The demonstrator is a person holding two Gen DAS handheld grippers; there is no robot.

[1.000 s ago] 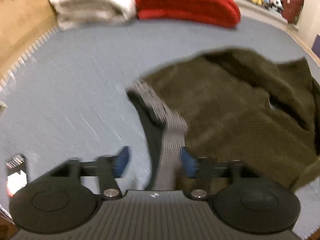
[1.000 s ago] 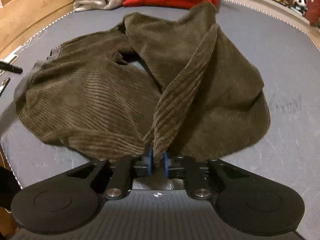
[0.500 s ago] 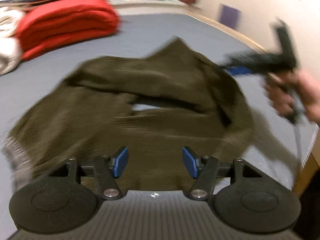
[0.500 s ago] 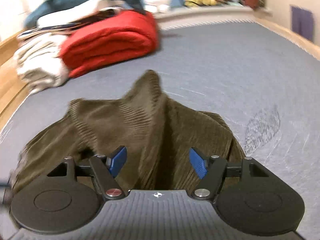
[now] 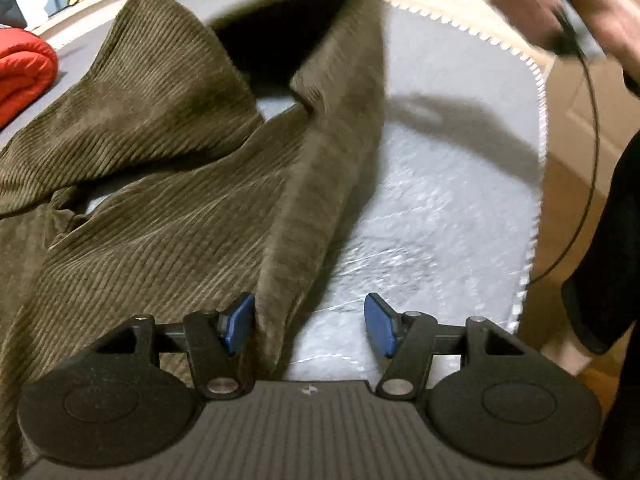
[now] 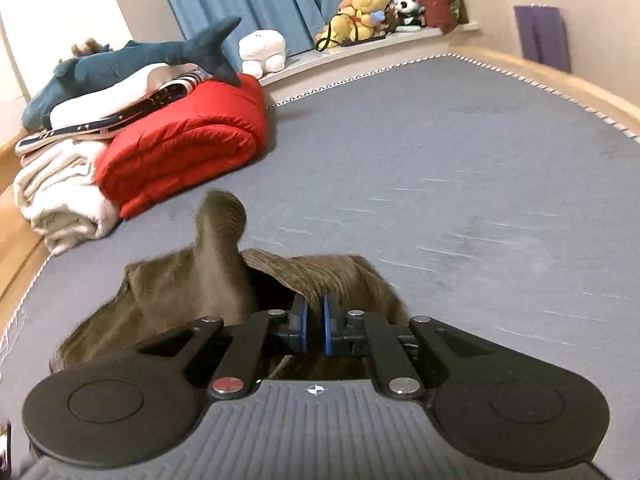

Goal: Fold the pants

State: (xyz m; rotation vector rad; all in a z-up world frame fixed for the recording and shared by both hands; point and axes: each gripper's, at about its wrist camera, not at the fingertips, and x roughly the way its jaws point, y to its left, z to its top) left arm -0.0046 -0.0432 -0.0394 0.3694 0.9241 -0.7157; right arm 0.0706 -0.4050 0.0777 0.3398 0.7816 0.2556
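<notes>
Olive-brown corduroy pants (image 5: 160,200) lie crumpled on the grey bed surface (image 5: 440,208). One edge of them is stretched taut from my left gripper toward the top of the left wrist view. My left gripper (image 5: 310,324) is open; that edge runs beside its left blue pad (image 5: 240,322) and between the fingers. My right gripper (image 6: 314,326) is shut on a raised fold of the pants (image 6: 312,276). The rest of the pants hangs below it, mostly hidden by the gripper.
A red folded blanket (image 6: 188,140) and white folded bedding (image 6: 60,196) lie at the far left of the bed. Plush toys (image 6: 360,12) sit on a ledge behind. The bed's wooden edge (image 5: 568,160) runs on the right, by the person's hand (image 5: 560,4) and cable.
My right gripper opened, then shut again on a fold of the pants and lifted it. My left gripper let go of the waistband and swung to the taut edge, staying open.
</notes>
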